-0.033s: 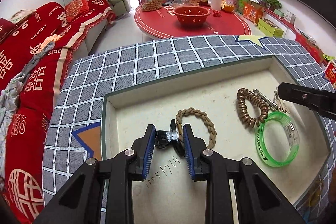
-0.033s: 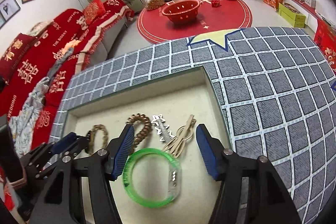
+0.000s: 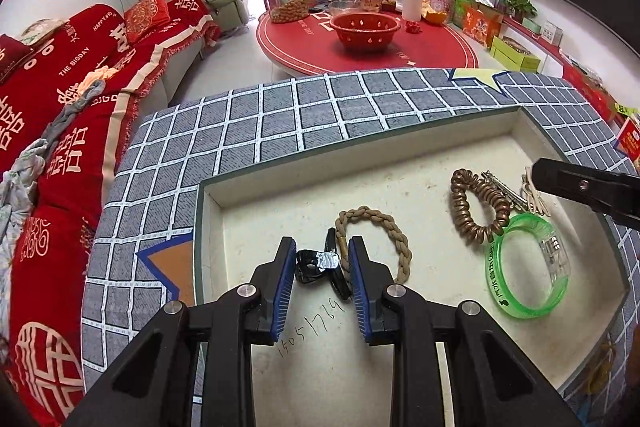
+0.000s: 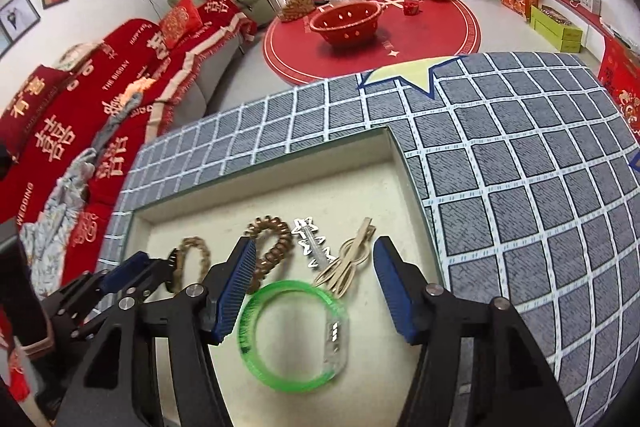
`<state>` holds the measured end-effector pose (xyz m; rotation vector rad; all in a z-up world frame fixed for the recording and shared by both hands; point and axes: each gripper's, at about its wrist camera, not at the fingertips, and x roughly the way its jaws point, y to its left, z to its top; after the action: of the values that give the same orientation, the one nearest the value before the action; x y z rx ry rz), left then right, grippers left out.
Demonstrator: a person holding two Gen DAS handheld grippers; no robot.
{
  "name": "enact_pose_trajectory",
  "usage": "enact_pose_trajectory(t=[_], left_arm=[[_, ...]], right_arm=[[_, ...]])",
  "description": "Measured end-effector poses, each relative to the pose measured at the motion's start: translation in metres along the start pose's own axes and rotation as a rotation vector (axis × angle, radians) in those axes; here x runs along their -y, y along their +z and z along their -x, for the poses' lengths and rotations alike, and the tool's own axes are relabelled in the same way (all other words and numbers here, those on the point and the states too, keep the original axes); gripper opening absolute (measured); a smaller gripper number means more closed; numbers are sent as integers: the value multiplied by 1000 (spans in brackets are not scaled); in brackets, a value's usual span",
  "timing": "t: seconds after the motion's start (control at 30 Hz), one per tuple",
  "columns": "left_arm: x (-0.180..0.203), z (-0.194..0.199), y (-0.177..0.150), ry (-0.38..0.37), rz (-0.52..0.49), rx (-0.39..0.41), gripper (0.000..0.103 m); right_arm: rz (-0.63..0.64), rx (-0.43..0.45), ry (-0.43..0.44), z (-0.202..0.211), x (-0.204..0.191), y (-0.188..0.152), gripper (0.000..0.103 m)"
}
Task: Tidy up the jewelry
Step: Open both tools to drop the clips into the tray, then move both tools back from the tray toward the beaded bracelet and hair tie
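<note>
A shallow cream tray (image 3: 360, 163) is sunk into the checked cloth. My left gripper (image 3: 322, 247) is shut on a black hair clip (image 3: 316, 263), low over the tray floor beside a braided tan bracelet (image 3: 384, 227). To the right lie a brown coil hair tie (image 3: 464, 215), a silver clip (image 3: 500, 185), a beige clip (image 3: 536, 199) and a green bangle (image 3: 528, 267). In the right wrist view my right gripper (image 4: 316, 247) hovers above the green bangle (image 4: 256, 323). Its jaws are opening, and the pads touch nothing.
Grey checked cloth (image 4: 520, 187) covers the table around the tray, wider on the right. A red-covered sofa (image 3: 60, 107) runs along the left. Beyond the table stands a round red table (image 3: 420, 59) with a red bowl (image 3: 366, 31) and jars.
</note>
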<state>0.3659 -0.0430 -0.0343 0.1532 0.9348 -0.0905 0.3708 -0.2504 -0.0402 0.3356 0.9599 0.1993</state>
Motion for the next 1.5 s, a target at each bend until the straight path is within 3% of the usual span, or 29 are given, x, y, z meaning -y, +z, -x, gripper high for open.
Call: enact_pose_trajectory(t=[0.13,0.17,0.23,0.3,0.5,0.57,0.7,0.8,0.83,1.0,1.5], left_arm=[[2,4,0,5,-10,10,43],[2,6,0,19,-12,15,69],[1,12,1,34,4,43,99],[1,21,2,36,8,80,98],[1,32,2,18,11,80,99],[1,35,0,15,15,81,103],[0,46,-7,11,24,89,103],[1,56,-12,8,23,96,103],[1,59,-13,6,22,99,103],[6,78,-24,-3,9,114,103],[13,126,-67,-23,-16,126,103]], right_arm=[[-15,22,13,16,-2,-8,65],[-19,25,18,20,-2,-9,65],[-23,30,30,26,-2,-12,65],[-25,27,38,32,-1,-14,65],[-53,22,42,42,5,-22,67],[-57,15,47,45,7,-26,77],[-40,25,45,55,3,-34,82],[-9,48,19,67,-3,-40,94],[2,56,6,71,-5,-42,103],[62,117,-47,94,-19,-52,103],[121,134,-90,149,-31,-88,103]])
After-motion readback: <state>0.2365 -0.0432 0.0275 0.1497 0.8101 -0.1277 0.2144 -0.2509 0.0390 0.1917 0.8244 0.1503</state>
